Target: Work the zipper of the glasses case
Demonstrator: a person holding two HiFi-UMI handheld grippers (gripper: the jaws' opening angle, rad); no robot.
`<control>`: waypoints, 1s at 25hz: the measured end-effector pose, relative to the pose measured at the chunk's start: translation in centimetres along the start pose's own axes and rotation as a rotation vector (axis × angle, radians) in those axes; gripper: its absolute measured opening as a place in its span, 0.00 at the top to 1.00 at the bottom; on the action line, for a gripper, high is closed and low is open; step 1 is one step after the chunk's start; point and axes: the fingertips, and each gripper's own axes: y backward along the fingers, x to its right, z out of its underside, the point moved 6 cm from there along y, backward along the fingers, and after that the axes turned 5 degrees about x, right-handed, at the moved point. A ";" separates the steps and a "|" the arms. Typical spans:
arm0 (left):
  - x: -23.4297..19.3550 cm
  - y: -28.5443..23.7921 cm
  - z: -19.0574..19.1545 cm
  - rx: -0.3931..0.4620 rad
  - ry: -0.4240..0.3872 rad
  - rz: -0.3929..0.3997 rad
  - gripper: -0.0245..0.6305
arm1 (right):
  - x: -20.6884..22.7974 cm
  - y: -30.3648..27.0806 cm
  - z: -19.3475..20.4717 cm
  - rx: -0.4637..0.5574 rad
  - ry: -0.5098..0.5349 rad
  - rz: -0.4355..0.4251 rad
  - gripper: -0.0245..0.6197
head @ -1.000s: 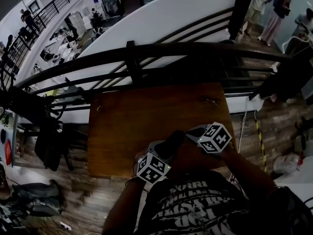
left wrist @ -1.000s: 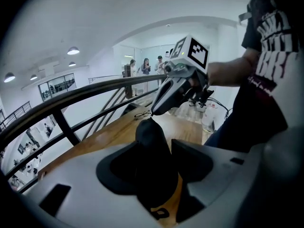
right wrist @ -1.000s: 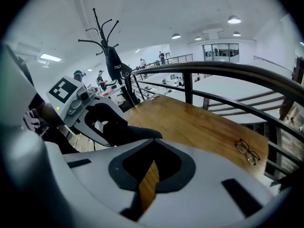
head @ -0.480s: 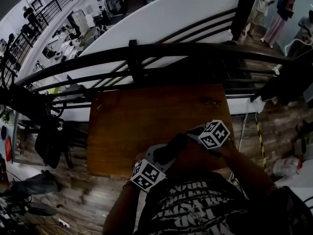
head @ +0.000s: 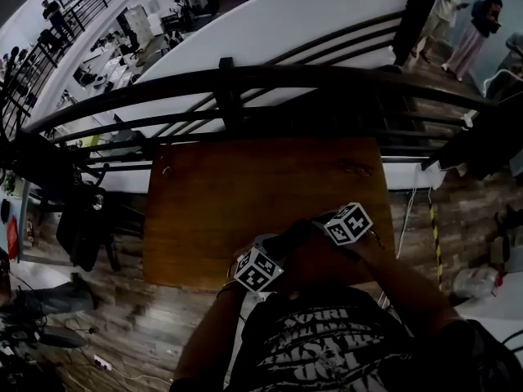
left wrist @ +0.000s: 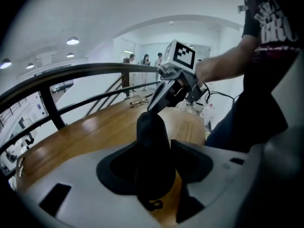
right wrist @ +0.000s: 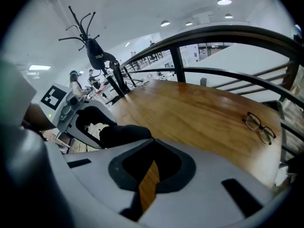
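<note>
Centrally, at the near edge of the table (head: 245,194), we see the glasses case (head: 288,239), a black, elongated shell with rounded ends, held between the two tools. Whether it rests on the table top we cannot tell. The left gripper (left wrist: 153,163) has its jaws parted to the width of the case and closed on its middle, so that the case points away from it, across the table. The right gripper (right wrist: 152,144) has its jaws fully together, tips against the end of the case that lies farther over the table. Whether a zipper tab is nipped between them we cannot tell. A small ring (left wrist: 154,204) hangs from the end of the case towards the table's near edge, and we cannot say if it is the pull.

We judge the case light and semi-stiff. Its matte skin should give the pads good friction, but a hard squeeze could bow the shell and bind the zipper. The sound hold is across the body, clear of the seam, while the other tool takes only the tab, which is small, thin and apt to slip.

As a container the case appears closed. No view shows an opening, and its inside is hidden. A pair of glasses (right wrist: 259,126) lies at the table's far right corner, well apart from the case, so we judge the case probably empty.
</note>
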 end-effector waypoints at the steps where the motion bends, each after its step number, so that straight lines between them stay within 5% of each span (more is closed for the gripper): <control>1: -0.3 -0.9 0.6 -0.018 0.031 0.004 0.63 | 0.5 -0.6 0.4 -0.004 -0.014 0.009 0.96; 6: -1.8 -4.6 3.2 -0.084 0.147 0.009 0.64 | 2.8 -3.7 2.8 -0.050 -0.043 0.068 0.96; 11: -3.2 -6.2 3.6 -0.056 0.266 -0.011 0.66 | 5.0 -5.2 5.1 -0.062 -0.067 0.126 0.96; 16: -3.1 -6.2 4.6 -0.076 0.290 -0.027 0.66 | 5.4 -6.0 5.9 -0.064 -0.058 0.131 0.96; 25: -4.7 0.4 1.8 0.117 0.373 -0.251 0.66 | 4.7 -1.2 3.8 0.096 -0.006 0.148 0.96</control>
